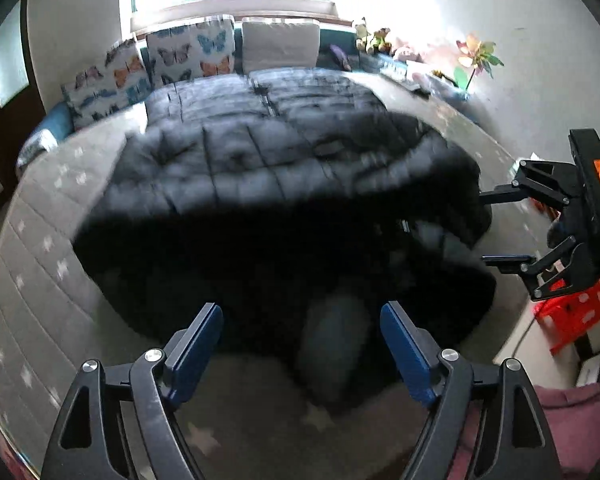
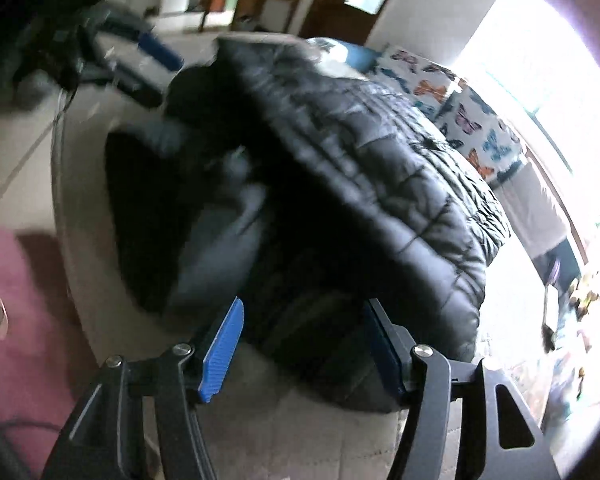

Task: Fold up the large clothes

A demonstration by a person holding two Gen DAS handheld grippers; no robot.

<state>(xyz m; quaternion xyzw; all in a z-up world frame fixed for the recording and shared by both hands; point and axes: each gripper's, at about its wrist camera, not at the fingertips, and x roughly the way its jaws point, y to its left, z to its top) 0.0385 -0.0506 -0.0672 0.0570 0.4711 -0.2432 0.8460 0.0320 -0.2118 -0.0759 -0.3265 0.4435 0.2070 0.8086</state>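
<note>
One black quilted puffer jacket (image 1: pixel 260 168) lies spread on the grey star-patterned bed (image 1: pixel 40 240), its near part doubled over. Only the left wrist view shows the window, butterfly-print pillows (image 1: pixel 152 68) and red plastic crate (image 1: pixel 572 316); the right view adds a wooden door (image 2: pixel 332 8). Left claw (image 1: pixel 300 332) and right claw (image 2: pixel 300 340) both stand open, gripping nothing.

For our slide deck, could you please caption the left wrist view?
Open left gripper above a black quilted jacket on the bed; right gripper alongside.
</note>
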